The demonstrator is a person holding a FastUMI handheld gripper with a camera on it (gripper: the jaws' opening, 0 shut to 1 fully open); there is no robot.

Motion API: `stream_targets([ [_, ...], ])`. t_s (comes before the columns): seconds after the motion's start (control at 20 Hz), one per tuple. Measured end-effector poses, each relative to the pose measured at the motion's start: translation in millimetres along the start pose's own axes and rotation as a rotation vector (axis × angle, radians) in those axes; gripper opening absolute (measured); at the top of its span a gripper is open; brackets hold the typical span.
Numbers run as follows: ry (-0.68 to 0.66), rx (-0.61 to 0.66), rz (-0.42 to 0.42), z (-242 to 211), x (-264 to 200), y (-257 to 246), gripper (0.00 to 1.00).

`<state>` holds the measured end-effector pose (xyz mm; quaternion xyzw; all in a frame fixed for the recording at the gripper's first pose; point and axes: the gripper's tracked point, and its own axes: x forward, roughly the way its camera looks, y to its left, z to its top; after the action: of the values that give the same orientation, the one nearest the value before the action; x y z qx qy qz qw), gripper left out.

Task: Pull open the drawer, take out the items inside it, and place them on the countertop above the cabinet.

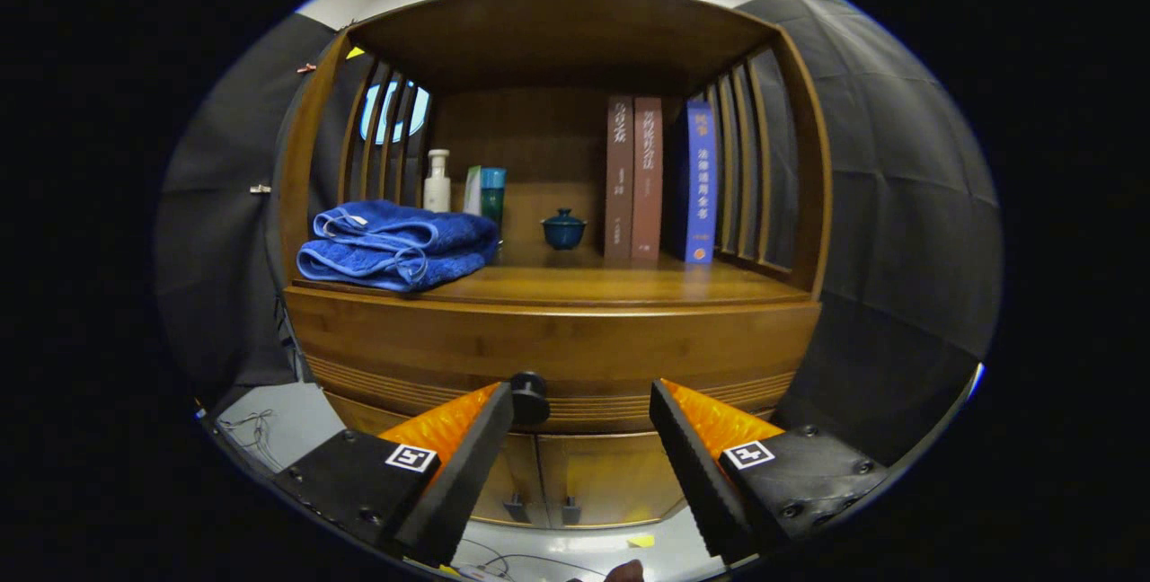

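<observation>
The gripper [582, 402] is held spread wide with nothing between its fingers, facing the wooden cabinet [557, 339]. The drawer [557, 350] is seen shut, so its items are hidden inside. The drawer knob [529, 397], a small dark round one, sits at the drawer's lower edge, just beside the left fingertip [496, 402] rather than centred in the gap. The step in hand is judged to be the reach for the knob. A slight shift leftward would be needed so the knob is straddled, then a firm close and a straight, level pull. Above the knob, the countertop [629, 281] is partly taken by a folded blue towel [395, 245], a teal lidded cup [563, 229] and books [660, 178]; bare wood is left in front for unloading.
</observation>
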<state>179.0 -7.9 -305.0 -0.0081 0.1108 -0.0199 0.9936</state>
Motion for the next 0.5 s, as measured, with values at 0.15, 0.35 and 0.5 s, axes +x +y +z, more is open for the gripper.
stream_targets([
  [0.15, 0.022, 0.012, 0.021, -10, 22, 14, 1.00],
  [0.35, 0.050, 0.028, 0.024, -20, 46, 26, 0.81],
  [0.5, 0.108, -0.014, 0.023, -33, 52, 28, 0.53],
])
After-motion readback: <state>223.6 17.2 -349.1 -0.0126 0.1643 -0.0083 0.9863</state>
